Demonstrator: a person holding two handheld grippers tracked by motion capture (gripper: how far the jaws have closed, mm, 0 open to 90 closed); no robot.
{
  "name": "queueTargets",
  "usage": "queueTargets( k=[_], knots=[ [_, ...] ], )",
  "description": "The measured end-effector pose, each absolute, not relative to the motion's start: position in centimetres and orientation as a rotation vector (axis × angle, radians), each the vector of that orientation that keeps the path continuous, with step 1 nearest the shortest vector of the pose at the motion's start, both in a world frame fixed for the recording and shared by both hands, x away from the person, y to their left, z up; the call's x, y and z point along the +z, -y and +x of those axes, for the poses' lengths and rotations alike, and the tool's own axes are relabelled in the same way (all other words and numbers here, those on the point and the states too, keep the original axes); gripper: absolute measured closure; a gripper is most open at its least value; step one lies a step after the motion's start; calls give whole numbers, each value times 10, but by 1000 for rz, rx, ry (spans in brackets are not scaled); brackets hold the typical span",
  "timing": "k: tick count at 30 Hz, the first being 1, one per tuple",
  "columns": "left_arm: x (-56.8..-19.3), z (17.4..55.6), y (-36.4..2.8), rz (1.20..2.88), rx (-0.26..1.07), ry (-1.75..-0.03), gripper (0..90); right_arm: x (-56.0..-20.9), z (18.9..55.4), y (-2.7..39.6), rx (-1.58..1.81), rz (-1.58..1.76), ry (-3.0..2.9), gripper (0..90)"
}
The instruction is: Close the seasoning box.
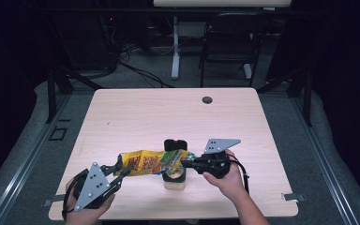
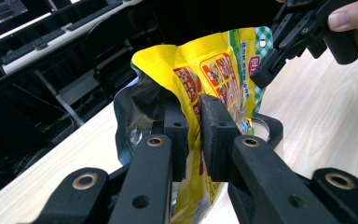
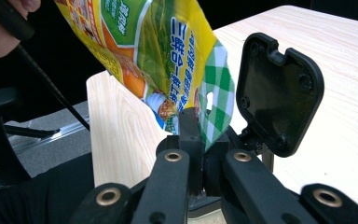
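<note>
Both claws are clamped on one glossy yellow pouch [image 1: 149,161], crinkled, printed, green-checked at one end and held above the pale wood-grain tabletop [image 1: 136,117]. Left claw [image 2: 193,128] pinches the yellow end, its flat black pads nearly together on the film. Right claw [image 3: 196,140] nips the checked corner tight. Beneath sits a container [image 1: 174,178] with a black rounded-square lid [image 3: 277,93] standing open; its contents are hidden by the pouch.
</note>
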State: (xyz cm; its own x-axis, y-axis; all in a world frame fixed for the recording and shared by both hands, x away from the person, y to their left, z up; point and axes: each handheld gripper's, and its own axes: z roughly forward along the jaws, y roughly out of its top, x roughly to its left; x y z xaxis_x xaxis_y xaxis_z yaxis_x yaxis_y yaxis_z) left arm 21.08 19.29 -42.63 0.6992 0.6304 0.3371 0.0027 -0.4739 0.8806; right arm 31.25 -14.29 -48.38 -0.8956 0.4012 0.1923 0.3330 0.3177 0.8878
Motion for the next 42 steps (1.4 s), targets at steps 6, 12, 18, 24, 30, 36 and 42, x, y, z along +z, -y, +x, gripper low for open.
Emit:
queueTargets(
  k=[6,12,18,24,30,36,42],
  knots=[
    [-428,213,-194,1951,799,-497,813,-486,313,142,1642,706,-2501,897],
    [-428,213,-193,1949,794,-498,812,-487,313,142,1641,704,-2490,897],
    [-427,215,-193,1947,793,-505,811,-487,313,142,1641,711,-2487,897],
    [-427,215,-193,1942,793,-505,811,-487,313,142,1645,717,-2489,897],
    [-427,215,-193,1940,793,-504,812,-487,313,142,1644,717,-2488,897],
    [-427,215,-192,1937,792,-505,813,-487,314,142,1645,714,-2488,897],
    [-427,215,-192,1936,789,-505,813,-487,314,142,1644,713,-2488,897]
  ],
)
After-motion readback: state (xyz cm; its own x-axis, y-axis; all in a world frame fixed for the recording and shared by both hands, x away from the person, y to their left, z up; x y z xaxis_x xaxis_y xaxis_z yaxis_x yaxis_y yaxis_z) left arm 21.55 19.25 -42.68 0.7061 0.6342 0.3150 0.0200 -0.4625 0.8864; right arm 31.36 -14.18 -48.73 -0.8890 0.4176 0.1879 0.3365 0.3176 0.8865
